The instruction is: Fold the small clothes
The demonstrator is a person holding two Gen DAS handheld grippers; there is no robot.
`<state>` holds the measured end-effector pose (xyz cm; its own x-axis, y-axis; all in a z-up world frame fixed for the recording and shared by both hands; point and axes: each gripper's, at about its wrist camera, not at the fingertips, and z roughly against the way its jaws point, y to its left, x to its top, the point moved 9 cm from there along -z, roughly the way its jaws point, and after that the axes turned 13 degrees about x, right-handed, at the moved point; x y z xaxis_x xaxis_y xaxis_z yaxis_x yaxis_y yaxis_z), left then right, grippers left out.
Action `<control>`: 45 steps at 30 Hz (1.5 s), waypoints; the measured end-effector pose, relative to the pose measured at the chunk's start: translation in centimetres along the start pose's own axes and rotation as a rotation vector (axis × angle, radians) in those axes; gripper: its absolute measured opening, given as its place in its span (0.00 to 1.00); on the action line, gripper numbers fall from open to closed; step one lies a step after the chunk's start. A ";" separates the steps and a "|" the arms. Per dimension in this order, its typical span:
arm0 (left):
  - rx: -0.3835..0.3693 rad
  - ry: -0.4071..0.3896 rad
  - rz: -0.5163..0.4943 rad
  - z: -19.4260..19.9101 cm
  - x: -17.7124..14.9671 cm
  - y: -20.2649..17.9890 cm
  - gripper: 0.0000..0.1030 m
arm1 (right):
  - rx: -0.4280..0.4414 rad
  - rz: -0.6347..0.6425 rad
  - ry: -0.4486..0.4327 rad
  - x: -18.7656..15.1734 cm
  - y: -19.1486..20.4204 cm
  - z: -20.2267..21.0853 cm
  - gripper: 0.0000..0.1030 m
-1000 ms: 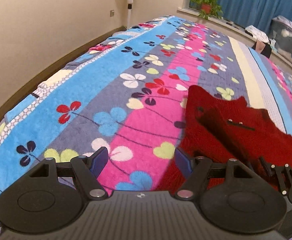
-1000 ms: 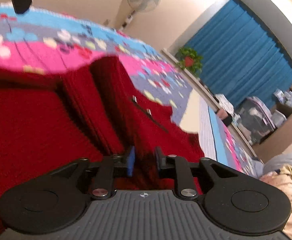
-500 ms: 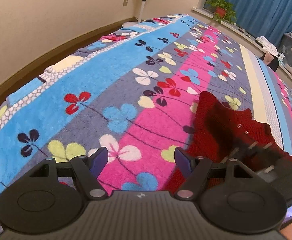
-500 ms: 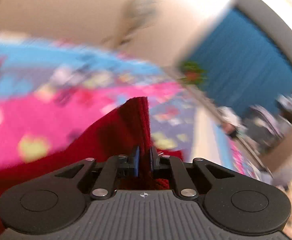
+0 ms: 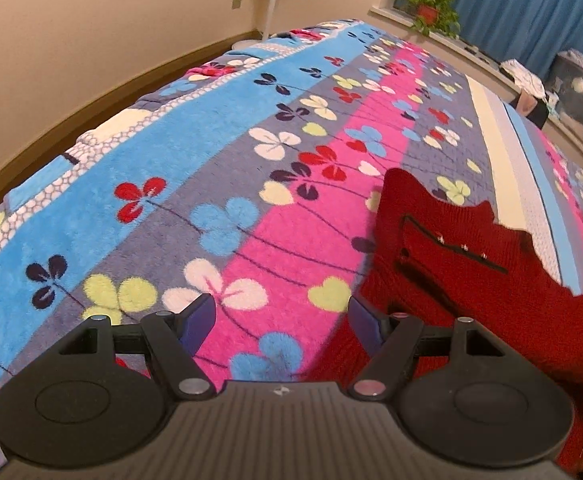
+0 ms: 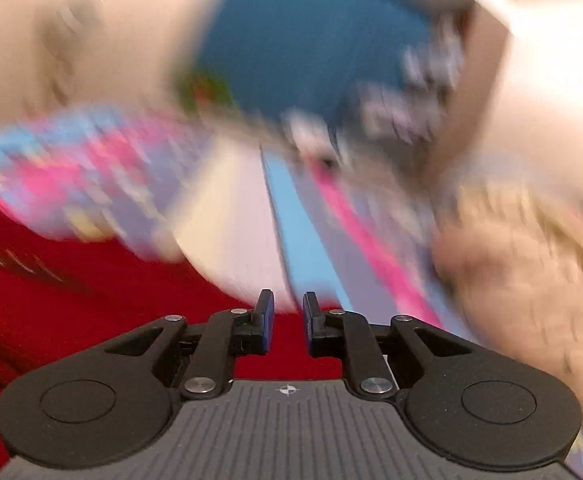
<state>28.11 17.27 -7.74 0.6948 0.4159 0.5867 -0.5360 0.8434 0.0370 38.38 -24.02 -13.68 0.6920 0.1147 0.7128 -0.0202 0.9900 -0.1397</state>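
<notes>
Left tongs [image 5: 281,318]: I see the jaws standing wide apart, nothing between them, above the blanket.
Right tongs [image 6: 287,322]: jaws parted by a narrow gap with no cloth pinched; they have just been opening a little. My view here is badly blurred.
Red knit garment [image 5: 451,256]: lies flat on the bed just ahead and to the right of my left tongs, its near edge under the right finger; under and left of my right tongs.
Floral blanket [image 5: 211,184]: spreads ahead of both tongs.
Potted plant [image 5: 429,8]: far ahead on the sill, before blue curtains [image 5: 531,4].
</notes>
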 end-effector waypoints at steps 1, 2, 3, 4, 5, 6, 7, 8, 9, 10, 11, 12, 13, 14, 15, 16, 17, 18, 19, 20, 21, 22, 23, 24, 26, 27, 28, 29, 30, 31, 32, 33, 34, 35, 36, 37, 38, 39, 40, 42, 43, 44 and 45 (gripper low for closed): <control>0.006 -0.003 -0.013 -0.1 -0.2 -0.2 0.76 | 0.062 -0.061 0.085 -1.5 -1.2 -1.1 0.13; 0.012 -0.006 -0.026 -0.2 -0.4 -0.4 0.76 | 0.087 -0.097 0.045 -1.7 -2.2 -0.5 0.12; 0.017 -0.010 -0.039 -0.2 -0.6 -0.6 0.76 | 0.095 -0.118 0.012 -1.6 -2.9 0.3 0.12; 0.022 -0.014 -0.048 -0.3 -0.8 -0.7 0.76 | 0.109 -0.151 -0.001 -1.9 -3.4 1.1 0.12; 0.027 -0.021 -0.059 -0.3 -0.9 -0.9 0.76 | 0.140 -0.177 -0.011 -2.4 -3.6 2.2 0.12; 0.030 -0.027 -0.069 -0.4 -1.0 -1.0 0.76 | 0.160 -0.177 -0.026 -2.6 -3.3 3.1 0.17; 0.034 -0.034 -0.079 -0.5 -1.1 -1.1 0.76 | 0.165 -0.164 -0.044 -3.2 -3.4 4.5 0.20; 0.039 -0.040 -0.089 -0.5 -1.2 -1.2 0.76 | 0.170 -0.147 -0.064 -3.7 -3.7 6.3 0.27; 0.043 -0.047 -0.100 -0.4 -1.4 -1.3 0.76 | 0.182 -0.137 -0.077 -4.2 -3.9 7.6 0.32; 0.046 -0.053 -0.112 -0.3 -1.7 -1.4 0.76 | 0.206 -0.130 -0.092 -4.9 -4.0 9.4 0.34; 0.049 -0.062 -0.127 -0.1 -2.1 -1.5 0.76 | 0.232 -0.124 -0.106 -5.6 -4.1 10.9 0.38; 0.052 -0.073 -0.141 0.1 -2.4 -1.6 0.76 | 0.253 -0.117 -0.118 -6.4 -4.2 12.3 0.42; 0.059 -0.091 -0.162 0.5 -2.8 -1.8 0.76 | 0.273 -0.107 -0.122 -7.0 -4.7 14.0 0.44; 0.064 -0.111 -0.181 0.9 -3.2 -2.0 0.76 | 0.286 -0.094 -0.118 -8.3 -4.9 15.4 0.46; 0.067 -0.133 -0.202 1.3 -3.7 -2.1 0.76 | 0.297 -0.078 -0.112 -8.8 -5.1 16.2 0.46; 0.071 -0.156 -0.225 1.8 -4.3 -2.3 0.76 | 0.306 -0.063 -0.105 -9.7 -5.2 17.3 0.47; 0.075 -0.175 -0.246 2.3 -4.8 -2.4 0.76 | 0.314 -0.046 -0.097 -10.5 -5.3 18.3 0.48; 0.079 -0.195 -0.266 2.8 -5.4 -2.4 0.76 | 0.320 -0.036 -0.092 -11.2 -5.5 19.0 0.48; 0.084 -0.214 -0.284 3.3 -6.0 -2.5 0.76 | 0.324 -0.035 -0.093 -11.9 -5.7 19.6 0.48; 0.089 -0.230 -0.301 3.8 -6.6 -2.5 0.76 | 0.330 -0.045 -0.096 -12.5 -6.0 20.0 0.48; 0.094 -0.241 -0.321 4.3 -7.4 -2.5 0.76 | 0.337 -0.068 -0.100 -13.2 -6.4 20.7 0.49; 0.092 -0.243 -0.339 4.8 -8.0 -2.5 0.75 | 0.342 -0.101 -0.105 -14.0 -6.9 21.2 0.50; 0.083 -0.242 -0.358 5.4 -8.6 -2.5 0.75 | 0.344 -0.130 -0.108 -14.7 -7.3 21.5 0.50; 0.073 -0.238 -0.368 6.0 -9.1 -2.5 0.74 | 0.343 -0.159 -0.104 -15.6 -7.6 21.7 0.50; 0.015 -0.236 -0.383 8.1 -10.1 -2.3 0.59 | 0.338 -0.192 -0.090 -16.6 -8.0 21.8 0.50; -0.036 -0.242 -0.395 9.5 -10.6 -2.1 0.56 | 0.340 -0.199 -0.098 -16.9 -8.1 22.2 0.50; -0.070 -0.248 -0.401 10.6 -11.1 -1.9 0.52 | 0.345 -0.198 -0.108 -17.1 -8.2 22.5 0.50; -0.098 -0.270 -0.405 12.0 -11.6 -1.3 0.49 | 0.348 -0.194 -0.113 -17.3 -8.2 22.7 0.50; -0.111 -0.299 -0.412 13.2 -12.1 -0.6 0.49 | 0.350 -0.185 -0.114 -17.5 -8.3 22.7 0.50; -0.115 -0.321 -0.420 14.0 -12.6 -0.2 0.49 | 0.348 -0.176 -0.110 -17.8 -8.4 22.8 0.50; -0.114 -0.338 -0.426 14.6 -13.2 0.5 0.49 | 0.345 -0.168 -0.104 -18.1 -8.5 22.8 0.50; -0.107 -0.348 -0.426 14.9 -13.8 1.0 0.49 | 0.340 -0.162 -0.095 -18.5 -8.6 22.8 0.50; -0.096 -0.352 -0.423 15.0 -14.4 1.6 0.49 | 0.335 -0.157 -0.089 -18.8 -8.7 22.9 0.50; -0.080 -0.351 -0.423 14.7 -15.2 2.0 0.50 | 0.331 -0.154 -0.084 -19.0 -8.9 23.0 0.50; -0.057 -0.347 -0.428 14.1 -16.2 2.3 0.50 | 0.325 -0.154 -0.079 -19.2 -9.0 23.1 0.50; -0.034 -0.340 -0.438 13.4 -17.0 2.7 0.50 | 0.320 -0.156 -0.074 -19.4 -9.2 23.1 0.50; -0.006 -0.319 -0.454 12.5 -17.9 3.0 0.50 | 0.314 -0.161 -0.068 -19.5 -9.4 23.1 0.50; 0.019 -0.279 -0.471 11.6 -18.9 3.3 0.50 | 0.306 -0.167 -0.061 -19.7 -9.6 23.0 0.50; 0.032 -0.230 -0.478 10.8 -19.6 3.5 0.50 | 0.295 -0.174 -0.052 -19.9 -9.9 22.9 0.50; 0.006 -0.209 -0.467 10.2 -19.6 3.8 0.50 | 0.278 -0.196 -0.037 -20.2 -10.4 22.7 0.50; 0.012 -0.221 -0.473 10.0 -19.3 3.9 0.52 | 0.275 -0.210 -0.032 -20.3 -10.6 22.6 0.50; 0.031 -0.229 -0.483 9.6 -19.1 4.1 0.53 | 0.273 -0.223 -0.026 -20.5 -10.8 22.6 0.50; 0.050 -0.225 -0.489 9.1 -18.9 4.3 0.53 | 0.270 -0.235 -0.019 -20.6 -11.0 22.5 0.50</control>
<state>8.29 9.98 -11.27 0.7519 -0.1087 0.6502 -0.2021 0.9008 0.3844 8.12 -35.46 -11.43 0.6869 -0.1195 0.7168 -0.0542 0.9752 0.2146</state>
